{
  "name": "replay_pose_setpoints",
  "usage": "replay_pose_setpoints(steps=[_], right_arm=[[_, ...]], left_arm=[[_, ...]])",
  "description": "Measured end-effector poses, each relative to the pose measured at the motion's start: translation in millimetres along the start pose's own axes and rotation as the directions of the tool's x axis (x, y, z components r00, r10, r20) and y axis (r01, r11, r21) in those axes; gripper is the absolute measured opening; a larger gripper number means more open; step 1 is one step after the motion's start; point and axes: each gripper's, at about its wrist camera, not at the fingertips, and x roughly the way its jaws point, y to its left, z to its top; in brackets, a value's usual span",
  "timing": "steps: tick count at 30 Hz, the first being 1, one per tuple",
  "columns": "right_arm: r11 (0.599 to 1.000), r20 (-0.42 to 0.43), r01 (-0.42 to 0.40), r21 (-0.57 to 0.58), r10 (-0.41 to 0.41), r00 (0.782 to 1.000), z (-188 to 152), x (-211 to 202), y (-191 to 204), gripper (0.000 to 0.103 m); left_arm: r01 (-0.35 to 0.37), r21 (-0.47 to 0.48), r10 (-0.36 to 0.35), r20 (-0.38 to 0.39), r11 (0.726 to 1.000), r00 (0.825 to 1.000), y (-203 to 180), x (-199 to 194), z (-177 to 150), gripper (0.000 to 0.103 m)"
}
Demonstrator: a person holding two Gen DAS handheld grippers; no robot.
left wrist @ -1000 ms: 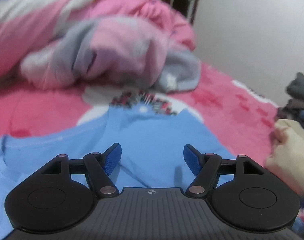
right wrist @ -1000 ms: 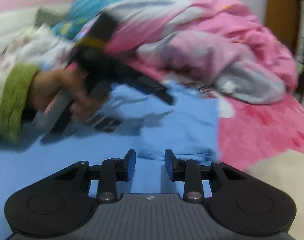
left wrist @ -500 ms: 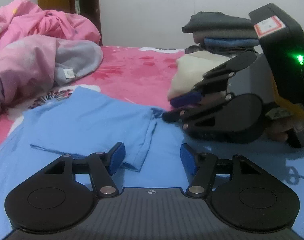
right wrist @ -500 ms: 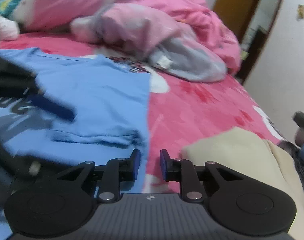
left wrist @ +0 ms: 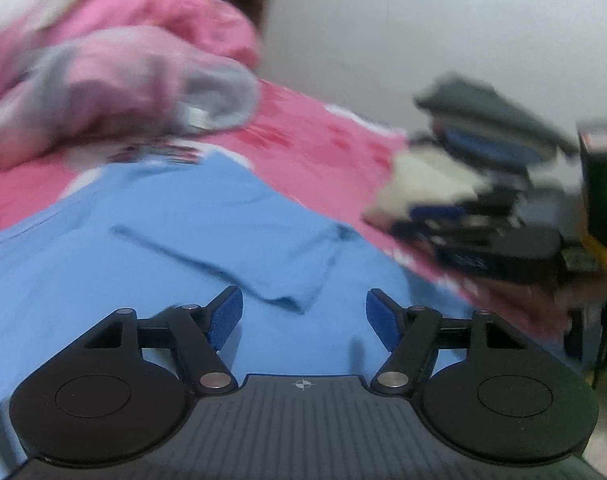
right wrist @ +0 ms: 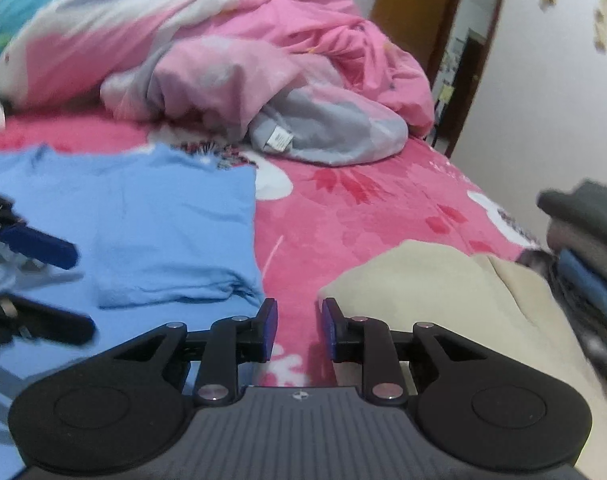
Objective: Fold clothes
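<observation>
Shirt: one blue shirt (right wrist: 163,216) flat on the bed (right wrist: 363,208), sleeve folded in.
Stack: one folded pile (right wrist: 583,240) at right.
Left gripper (left wrist: 303,314): jaws spread wide, empty.
Right gripper (right wrist: 299,328): jaws slightly parted, empty, over open sheet beside the shirt's edge.

Blue shirt (right wrist: 175,224) — sleeve folded in — flat on pink bedspread (right wrist: 363,208).

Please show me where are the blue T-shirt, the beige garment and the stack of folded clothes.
blue T-shirt (right wrist: 175,232), right wrist view, folded-over panel.
beige garment (right wrist: 443,280), right wrist view, top surface.
stack of folded clothes (right wrist: 587,236), right wrist view, side of the pile.
</observation>
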Motion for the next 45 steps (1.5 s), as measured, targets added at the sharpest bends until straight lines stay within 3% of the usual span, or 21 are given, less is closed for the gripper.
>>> replay_pose_setpoints(steps=[4, 6, 8, 11, 14, 16, 17, 19, 20, 23, 25, 26, 27, 29, 31, 36, 38, 40, 41, 45], right_arm=[[0.991, 0.029, -0.106, 0.075, 0.105, 0.994, 8.8, -29.8, -2.2, 0.027], [0.978, 0.051, -0.184, 0.098, 0.179, 0.982, 17.0, -42.5, 4.9, 0.027], [0.955, 0.081, -0.275, 0.110, 0.267, 0.960, 30.0, -53.7, 20.0, 0.028], [0.901, 0.114, -0.422, 0.102, 0.410, 0.905, 54.6, -66.2, 53.0, 0.028], [0.838, 0.119, -0.542, 0.064, 0.533, 0.838, 81.1, -69.6, 99.6, 0.036], [0.795, 0.111, -0.606, 0.032, 0.600, 0.792, 99.1, -67.6, 137.6, 0.047], [0.772, 0.106, -0.636, 0.009, 0.632, 0.768, 107.5, -64.9, 159.4, 0.047], [0.731, 0.083, -0.682, -0.037, 0.682, 0.727, 126.3, -60.6, 204.0, 0.047], [0.707, 0.067, -0.705, -0.061, 0.707, 0.704, 136.2, -57.5, 228.5, 0.047], [0.642, -0.011, -0.759, -0.107, 0.763, 0.646, 157.7, -40.9, 298.8, 0.047], [0.617, -0.083, -0.775, -0.135, 0.772, 0.630, 165.0, -24.8, 347.2, 0.047], [0.612, -0.121, -0.777, -0.148, 0.768, 0.628, 166.3, -14.6, 370.9, 0.047], [0.607, -0.159, -0.778, -0.159, 0.763, 0.627, 167.5, -4.1, 394.5, 0.047], [0.614, -0.223, -0.766, -0.190, 0.733, 0.643, 166.6, 15.0, 436.9, 0.047], [0.617, -0.288, -0.758, -0.209, 0.702, 0.651, 163.5, 32.7, 469.5, 0.046], [0.671, -0.358, -0.711, -0.208, 0.625, 0.694, 154.3, 63.0, 509.1, 0.045], [0.682, -0.378, -0.704, -0.201, 0.609, 0.697, 151.7, 74.1, 518.6, 0.039], [0.699, -0.394, -0.689, -0.190, 0.589, 0.706, 146.2, 83.1, 523.0, 0.016], [0.708, -0.391, -0.680, -0.189, 0.581, 0.714, 144.3, 85.0, 522.3, 0.010], [0.692, -0.344, -0.708, -0.142, 0.636, 0.691, 145.8, 78.6, 503.6, 0.004]], left_arm=[[-0.096, -0.207, 0.120, 0.109, 0.974, 0.987, 36.8, -74.6, -20.0, 0.070], [-0.178, -0.328, 0.243, 0.168, 0.928, 0.955, 58.4, -116.5, -38.3, 0.070], [-0.264, -0.449, 0.382, 0.195, 0.854, 0.904, 78.4, -151.8, -59.0, 0.070], [-0.365, -0.604, 0.568, 0.181, 0.708, 0.803, 108.2, -195.1, -87.7, 0.070], [-0.450, -0.689, 0.691, 0.102, 0.568, 0.715, 138.8, -212.5, -106.0, 0.070], [-0.495, -0.736, 0.760, 0.041, 0.462, 0.649, 159.1, -224.1, -118.2, 0.069], [-0.514, -0.755, 0.790, 0.008, 0.407, 0.613, 169.3, -229.9, -124.3, 0.069], [-0.519, -0.780, 0.816, -0.017, 0.350, 0.577, 184.7, -233.1, -131.1, 0.069], [-0.506, -0.792, 0.817, -0.015, 0.342, 0.576, 191.7, -234.0, -134.2, 0.069], [-0.456, -0.817, 0.802, 0.013, 0.353, 0.597, 200.8, -237.1, -139.7, 0.067], [-0.460, -0.804, 0.806, 0.039, 0.376, 0.590, 201.8, -237.8, -138.7, 0.059], [-0.467, -0.797, 0.808, 0.044, 0.382, 0.587, 203.4, -237.5, -138.6, 0.051], [-0.462, -0.799, 0.803, 0.043, 0.385, 0.594, 205.8, -237.2, -139.5, 0.047], [-0.451, -0.805, 0.789, 0.035, 0.386, 0.613, 209.8, -236.4, -142.9, 0.039], [-0.462, -0.801, 0.788, 0.020, 0.381, 0.615, 209.0, -235.4, -145.5, 0.028], [-0.447, -0.805, 0.783, 0.035, 0.390, 0.621, 207.3, -239.7, -148.8, 0.010], [-0.455, -0.792, 0.779, 0.042, 0.408, 0.626, 204.7, -238.1, -148.3, 0.006], [-0.459, -0.778, 0.773, 0.055, 0.430, 0.632, 201.1, -236.4, -146.5, 0.004], [-0.455, -0.772, 0.770, 0.069, 0.444, 0.634, 198.7, -236.7, -145.6, 0.004], [-0.423, -0.749, 0.756, 0.156, 0.510, 0.635, 186.9, -240.3, -140.6, 0.004]])
